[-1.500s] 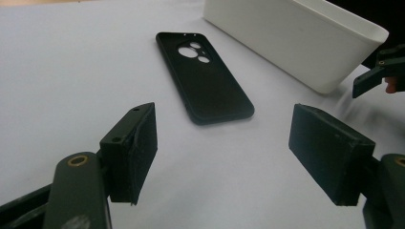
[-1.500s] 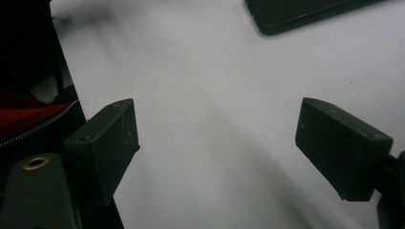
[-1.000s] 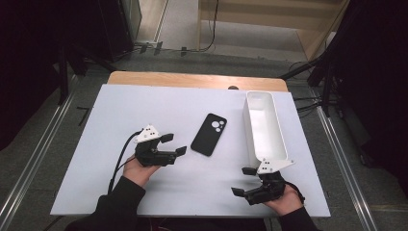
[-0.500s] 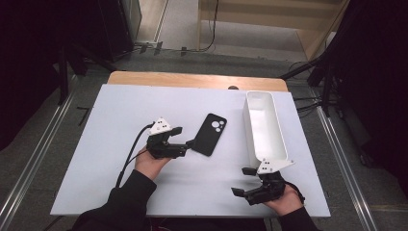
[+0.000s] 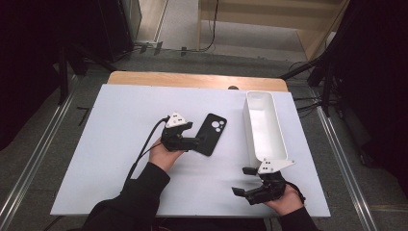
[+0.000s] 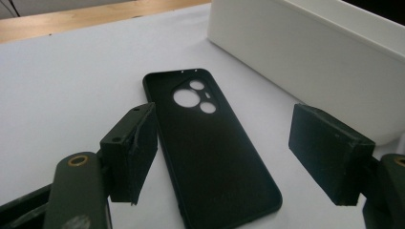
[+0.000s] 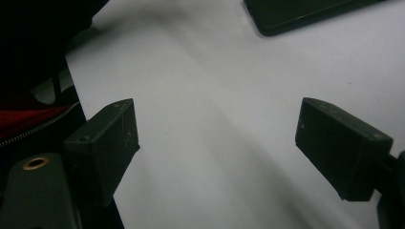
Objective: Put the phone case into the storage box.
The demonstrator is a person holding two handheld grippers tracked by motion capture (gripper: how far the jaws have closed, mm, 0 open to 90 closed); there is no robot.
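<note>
Left tool [image 6: 224, 157] open astride flat matte black phone [image 6: 210, 143], long white trough [image 5: 264, 127] beside.

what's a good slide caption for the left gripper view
Open left gripper straddling the near end of a black phone case lying flat beside a white tray.

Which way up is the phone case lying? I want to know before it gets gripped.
Back up: the phone case lies flat on the table, its camera cutouts showing on top.
</note>
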